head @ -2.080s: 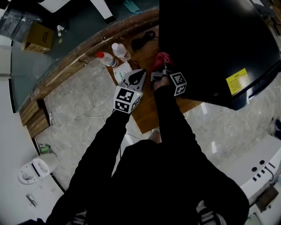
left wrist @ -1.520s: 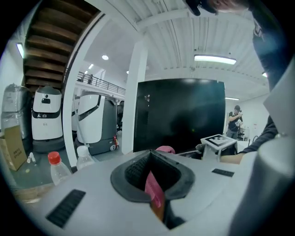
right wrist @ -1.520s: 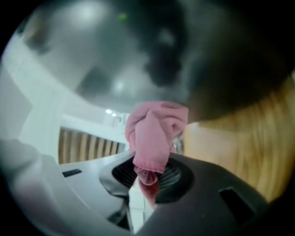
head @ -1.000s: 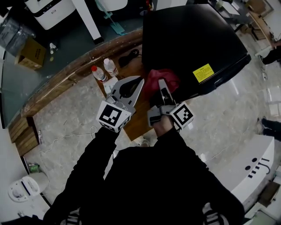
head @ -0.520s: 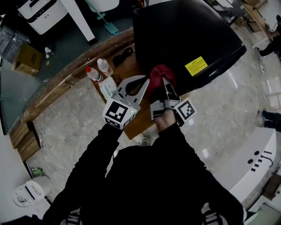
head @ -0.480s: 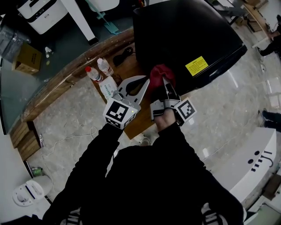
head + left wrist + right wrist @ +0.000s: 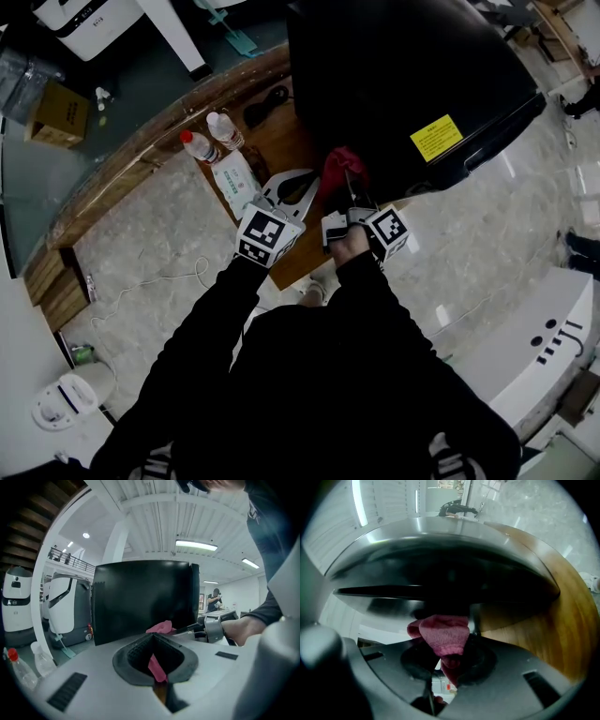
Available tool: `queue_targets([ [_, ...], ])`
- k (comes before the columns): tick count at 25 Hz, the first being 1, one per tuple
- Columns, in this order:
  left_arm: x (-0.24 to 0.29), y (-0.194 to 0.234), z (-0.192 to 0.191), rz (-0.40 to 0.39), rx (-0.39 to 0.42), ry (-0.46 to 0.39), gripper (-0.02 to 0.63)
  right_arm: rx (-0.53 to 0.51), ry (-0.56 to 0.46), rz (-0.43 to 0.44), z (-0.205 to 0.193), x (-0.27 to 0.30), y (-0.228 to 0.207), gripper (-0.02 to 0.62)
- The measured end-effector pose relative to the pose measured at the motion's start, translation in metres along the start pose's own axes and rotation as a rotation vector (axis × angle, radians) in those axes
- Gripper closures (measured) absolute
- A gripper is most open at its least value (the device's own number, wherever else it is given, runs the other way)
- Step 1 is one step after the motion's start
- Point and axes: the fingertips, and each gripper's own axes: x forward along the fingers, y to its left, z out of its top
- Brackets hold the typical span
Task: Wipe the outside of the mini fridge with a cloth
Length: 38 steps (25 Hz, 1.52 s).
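Right gripper (image 7: 349, 181) clamps the cloth (image 7: 339, 159) tight against the fridge (image 7: 403, 75); left gripper (image 7: 307, 182) hovers just beside the cloth, jaws together.

1. The head view looks steeply down from above the person onto the mini fridge (image 7: 403, 75), the left gripper (image 7: 310, 178) and the right gripper (image 7: 350, 176).
2. The left gripper view looks level along its jaws, near the mini fridge.
3. The right gripper view sits almost against the mini fridge, with the cloth (image 7: 443, 632) directly ahead.
4. All three views share the mini fridge and the cloth.
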Motion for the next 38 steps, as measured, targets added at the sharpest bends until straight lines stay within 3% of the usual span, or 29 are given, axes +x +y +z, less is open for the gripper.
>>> queue_targets([
  [14, 0.026, -0.006, -0.142, -0.01, -0.17, 0.254, 0.6, -0.044, 0.023, -0.237, 0.002, 0.012, -0.144, 0.509],
  [23, 0.022, -0.011, -0.169, 0.006, -0.193, 0.297, 0.6, -0.104, 0.053, -0.312, 0.001, 0.009, -0.185, 0.512],
  [26, 0.015, -0.006, -0.159, 0.026, -0.198, 0.267, 0.6, -0.19, 0.154, -0.263, -0.009, 0.005, -0.168, 0.514],
  [31, -0.018, -0.014, -0.111, 0.062, -0.152, 0.177, 0.6, -0.378, 0.406, -0.078, -0.04, -0.04, -0.095, 0.514],
  [34, -0.043, -0.034, -0.069, 0.081, -0.093, 0.11, 0.6, -0.536, 0.488, 0.041, -0.036, -0.077, -0.042, 0.514],
  [38, -0.07, -0.084, -0.015, 0.073, -0.108, 0.015, 0.6, -0.797, 0.551, 0.195, -0.02, -0.127, 0.034, 0.514],
])
